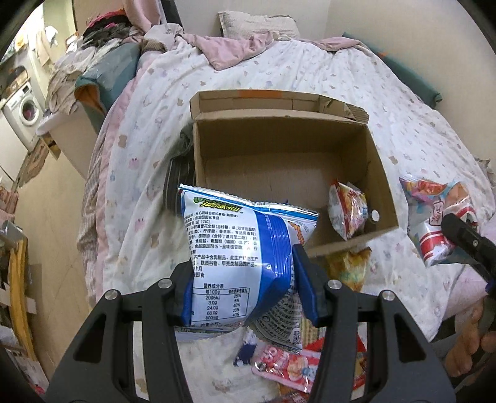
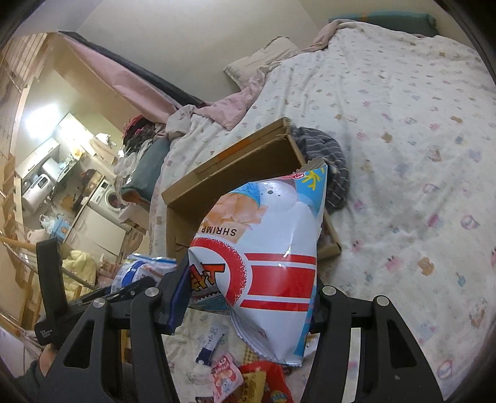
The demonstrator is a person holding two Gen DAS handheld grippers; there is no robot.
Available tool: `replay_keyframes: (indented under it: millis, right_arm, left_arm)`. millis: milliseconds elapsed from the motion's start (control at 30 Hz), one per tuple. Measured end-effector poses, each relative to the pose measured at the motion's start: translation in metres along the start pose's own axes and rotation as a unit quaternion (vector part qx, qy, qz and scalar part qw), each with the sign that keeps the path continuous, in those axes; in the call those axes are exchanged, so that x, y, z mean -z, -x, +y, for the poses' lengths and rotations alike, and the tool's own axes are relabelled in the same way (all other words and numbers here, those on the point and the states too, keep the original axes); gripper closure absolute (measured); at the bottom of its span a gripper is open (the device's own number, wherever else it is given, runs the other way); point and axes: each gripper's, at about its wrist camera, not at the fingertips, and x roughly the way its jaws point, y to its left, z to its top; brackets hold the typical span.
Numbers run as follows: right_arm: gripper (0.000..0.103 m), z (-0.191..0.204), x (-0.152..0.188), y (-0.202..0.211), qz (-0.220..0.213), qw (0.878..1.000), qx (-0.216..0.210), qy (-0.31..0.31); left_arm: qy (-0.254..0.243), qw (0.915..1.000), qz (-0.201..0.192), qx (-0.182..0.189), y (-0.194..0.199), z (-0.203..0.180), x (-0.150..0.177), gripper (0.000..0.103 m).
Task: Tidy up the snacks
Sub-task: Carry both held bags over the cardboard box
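Left tool clamps blue chip bag, upright; right tool clamps shrimp-chip bag, upright, print inverted.

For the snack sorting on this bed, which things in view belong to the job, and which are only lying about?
Belong to the job:
- blue-and-white snack bag, in the left hand-held gripper
- shrimp chips bag, in the right hand-held gripper
- cardboard box
- red snack packet in the box
- loose pink packet

Just lying about:
- striped cloth
- pillow
- washing machine
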Motion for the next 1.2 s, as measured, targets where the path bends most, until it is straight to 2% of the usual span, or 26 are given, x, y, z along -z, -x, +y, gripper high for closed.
replay_keyframes:
  millis: [300, 500, 733, 967, 1200]
  right_arm:
    - [0.044, 0.008, -0.021, -0.024, 0.014, 1.0, -0.004, 0.014]
    - [0.044, 0.009, -0.037, -0.045, 0.037, 0.999, 0.012, 0.033]
    - [0.044, 0.004, -0.05, -0.08, 0.069, 0.996, 0.027, 0.053]
    - [0.044, -0.009, -0.056, -0.097, 0.067, 0.997, 0.026, 0.036]
    - [0.044, -0.005, -0.049, -0.119, 0.09, 0.995, 0.029, 0.041]
  left_arm:
    - [-0.006, 0.9999, -0.007, 0.005, -0.02, -0.004, -0.036, 0.054]
    - [-0.005, 1.0, -0.002, 0.008, -0.041, -0.006, -0.051, 0.054]
    - [0.002, 0.9999, 0.01, 0.01, -0.066, -0.003, -0.053, 0.054]
    - [0.033, 0.9991, 0.012, 0.024, -0.08, 0.009, -0.055, 0.054]
    - [0.011, 0.9996, 0.017, 0.022, -0.089, 0.001, -0.053, 0.054]
